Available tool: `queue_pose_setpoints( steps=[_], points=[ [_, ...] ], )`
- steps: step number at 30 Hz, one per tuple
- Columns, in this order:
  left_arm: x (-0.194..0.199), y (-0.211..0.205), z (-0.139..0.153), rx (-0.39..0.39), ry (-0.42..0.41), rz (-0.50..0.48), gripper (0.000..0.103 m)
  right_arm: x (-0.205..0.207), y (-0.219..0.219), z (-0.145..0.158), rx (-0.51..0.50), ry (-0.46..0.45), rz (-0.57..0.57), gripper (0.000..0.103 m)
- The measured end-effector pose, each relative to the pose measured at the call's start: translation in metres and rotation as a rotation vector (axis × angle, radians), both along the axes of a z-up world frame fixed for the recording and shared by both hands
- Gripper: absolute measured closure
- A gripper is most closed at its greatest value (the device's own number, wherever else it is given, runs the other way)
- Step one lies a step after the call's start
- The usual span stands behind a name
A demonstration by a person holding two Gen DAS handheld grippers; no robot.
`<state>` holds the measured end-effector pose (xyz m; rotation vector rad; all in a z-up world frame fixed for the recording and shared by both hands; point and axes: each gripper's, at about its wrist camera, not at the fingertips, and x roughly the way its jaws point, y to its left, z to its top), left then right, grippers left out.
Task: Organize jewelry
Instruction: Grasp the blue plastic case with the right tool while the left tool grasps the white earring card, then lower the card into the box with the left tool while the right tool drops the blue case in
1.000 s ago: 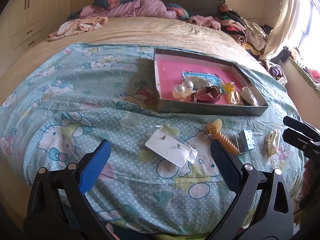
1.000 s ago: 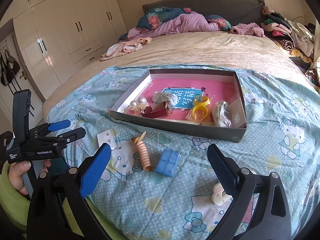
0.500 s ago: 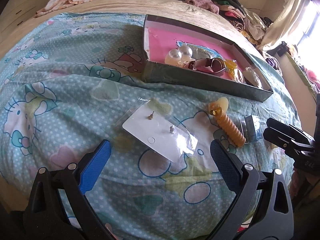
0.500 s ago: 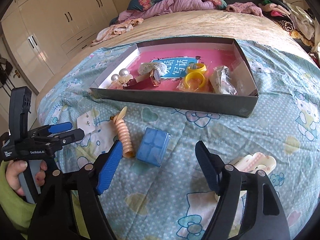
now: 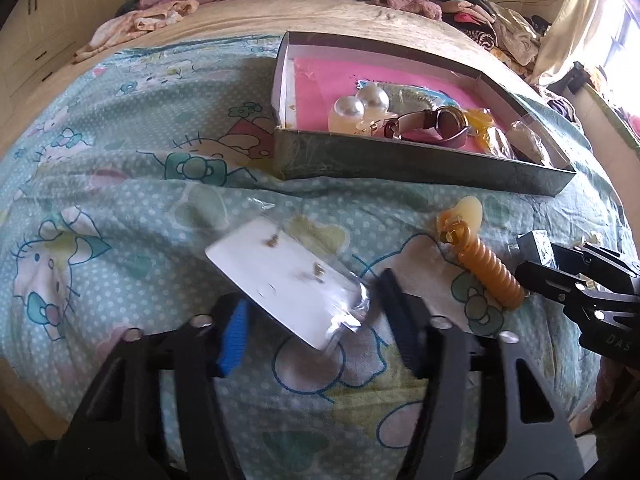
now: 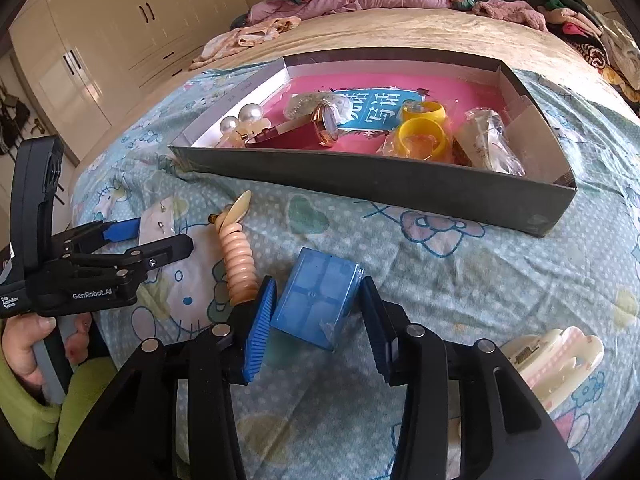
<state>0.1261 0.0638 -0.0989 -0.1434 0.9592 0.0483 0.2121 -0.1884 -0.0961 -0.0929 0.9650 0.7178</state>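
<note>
Both grippers have been narrowed and brought closer; the left gripper (image 5: pixel 310 326) now flanks the earring card (image 5: pixel 280 286), apparently touching though blur hides it; the right gripper (image 6: pixel 318 322) brackets the blue box (image 6: pixel 316 298) on the bedspread (image 6: pixel 460 280), slightly apart.

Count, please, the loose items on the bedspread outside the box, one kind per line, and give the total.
Earring card in a clear bag: 1
Spiral hair tie: 1
Small blue box: 1
Cream hair claw: 1
Total: 4
</note>
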Motion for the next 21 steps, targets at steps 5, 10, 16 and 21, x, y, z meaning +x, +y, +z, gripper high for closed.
queue_pose_setpoints(
  steps=[5,10,16,21],
  points=[
    [-0.006,0.001,0.013,-0.034,-0.057,-0.021,0.092,-0.002,-0.005,0.008,0.02,-0.021,0.009,0.064],
    [-0.012,-0.003,0.032,-0.039,-0.107,-0.044,0.093,-0.003,-0.013,0.027,0.051,-0.057,0.009,0.065],
    [-0.017,0.001,0.064,-0.074,-0.191,-0.045,0.093,-0.004,-0.02,0.052,0.085,-0.119,0.007,0.065],
    [-0.01,-0.002,0.083,-0.071,-0.231,-0.056,0.093,0.001,-0.023,0.071,0.102,-0.175,0.001,0.066]
  ],
)
